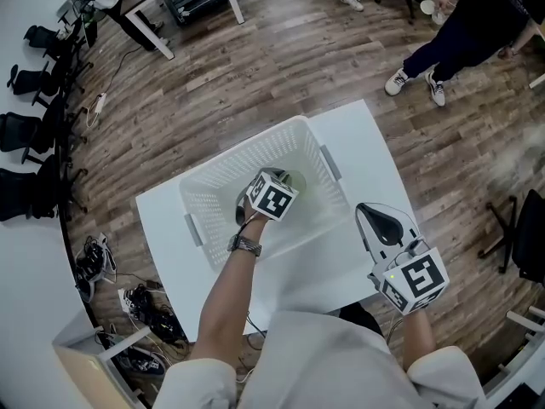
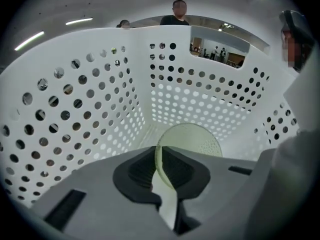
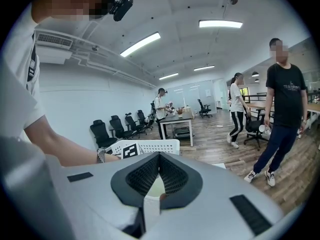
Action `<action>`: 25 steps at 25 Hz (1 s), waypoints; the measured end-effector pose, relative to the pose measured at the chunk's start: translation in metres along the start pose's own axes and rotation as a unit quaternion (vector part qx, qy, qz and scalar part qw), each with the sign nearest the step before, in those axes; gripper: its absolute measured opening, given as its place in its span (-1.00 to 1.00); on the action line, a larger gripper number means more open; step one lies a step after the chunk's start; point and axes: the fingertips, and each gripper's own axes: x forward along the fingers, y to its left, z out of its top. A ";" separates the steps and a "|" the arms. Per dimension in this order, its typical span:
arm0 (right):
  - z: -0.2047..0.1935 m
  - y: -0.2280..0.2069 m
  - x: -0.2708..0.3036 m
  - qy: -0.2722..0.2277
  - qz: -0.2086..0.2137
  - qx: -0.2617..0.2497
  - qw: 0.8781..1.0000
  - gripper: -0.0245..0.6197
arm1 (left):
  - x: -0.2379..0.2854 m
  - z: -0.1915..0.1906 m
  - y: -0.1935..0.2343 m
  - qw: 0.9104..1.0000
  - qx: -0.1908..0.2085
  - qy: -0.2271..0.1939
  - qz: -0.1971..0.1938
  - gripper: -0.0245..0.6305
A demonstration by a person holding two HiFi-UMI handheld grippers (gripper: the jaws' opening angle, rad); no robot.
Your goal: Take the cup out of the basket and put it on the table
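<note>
Two grippers in view. The left gripper is down inside the white perforated basket. Its jaws are narrowed to a slim gap and clamped on the thin wall of the cup, with one pad on each side of the rim edge. The cup is pale greenish and see-through, and sits low in the basket near the floor and the far wall. Its round face is turned toward the left gripper view; can't tell whether that is the mouth or the base. In the head view the left marker cube covers most of the cup. A watch is on the left wrist.

The right gripper has its jaws together with the tips meeting and nothing between them. It is held by the table's right front part, well apart from the basket and touching nothing visible.

The table is white and square-ish. The basket stands on it, left of centre, with a handle slot in each end wall.

The room has a wood plank floor. Black office chairs line the left wall, and a white desk stands at the top. A person in dark trousers and white sneakers stands at the top right. Shoes and cables are piled on the floor at the lower left. The right gripper view shows more people walking further back, and ceiling strip lights.
</note>
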 end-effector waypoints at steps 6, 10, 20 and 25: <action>0.001 -0.004 -0.008 -0.006 -0.006 0.001 1.000 -0.87 | -0.003 0.001 0.000 1.000 0.009 0.007 0.007 -0.84; 0.000 -0.004 -0.016 -0.012 -0.004 -0.001 1.000 -0.87 | -0.015 0.011 0.004 1.000 0.010 -0.008 0.025 -0.85; 0.013 -0.002 -0.033 -0.034 0.010 -0.013 0.999 -0.87 | -0.057 0.040 0.002 0.997 -0.003 -0.051 0.053 -0.85; 0.022 0.002 -0.044 -0.048 0.021 -0.023 0.998 -0.87 | -0.094 0.060 -0.001 0.993 0.001 -0.087 0.080 -0.85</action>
